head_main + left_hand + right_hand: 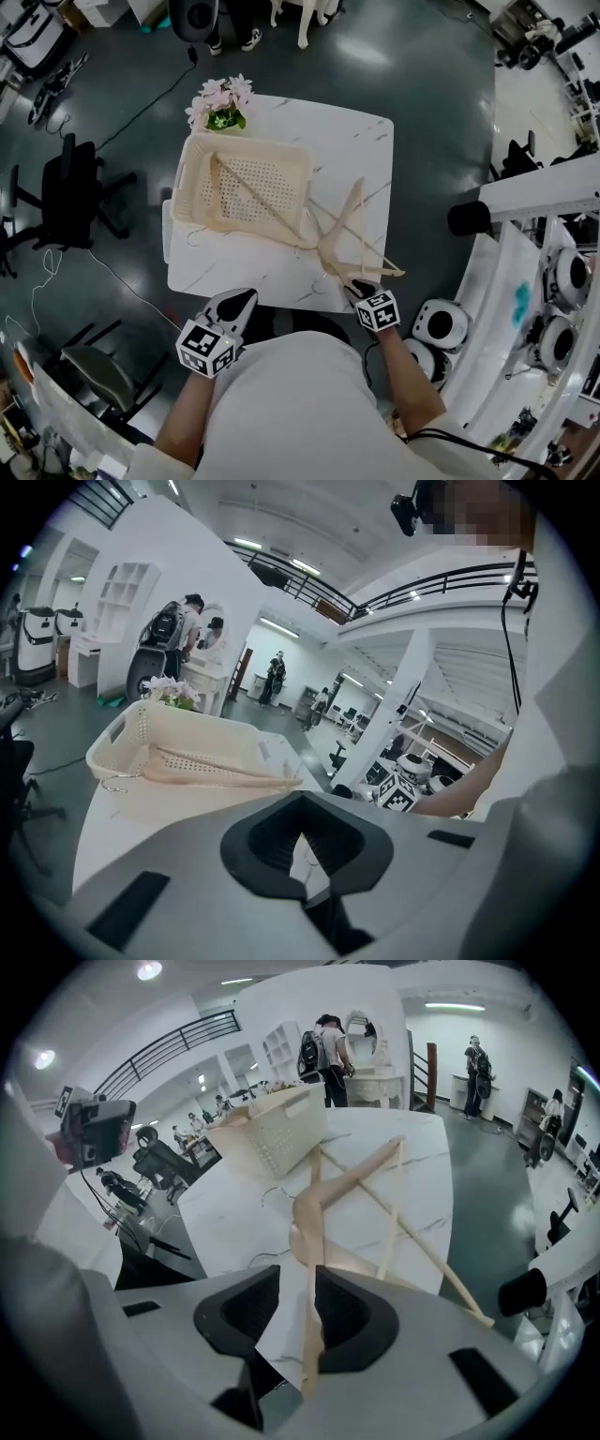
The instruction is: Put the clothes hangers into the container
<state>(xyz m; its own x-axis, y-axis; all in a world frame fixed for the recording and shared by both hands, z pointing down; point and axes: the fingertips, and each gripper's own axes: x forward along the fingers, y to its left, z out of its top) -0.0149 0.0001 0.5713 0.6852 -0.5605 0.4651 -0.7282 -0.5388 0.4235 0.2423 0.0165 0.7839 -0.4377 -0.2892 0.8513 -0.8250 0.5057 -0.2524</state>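
A cream perforated basket (246,143) sits on the white marble table (352,141), with one pale wooden hanger (251,193) lying inside it. Two more wooden hangers (349,242) lie crossed on the table just right of the basket, reaching to the front edge. My right gripper (354,286) is at that front edge. In the right gripper view an arm of a hanger (314,1215) runs between the jaws of the right gripper (298,1312), with a gap on the left side; the jaws stand open. My left gripper (239,298) hovers near the front-left edge, shut and empty (302,855).
A pot of pink flowers (222,103) stands behind the basket. A black office chair (70,192) is left of the table, and white machines (441,323) and a white bench (511,281) are on the right. People stand in the far background.
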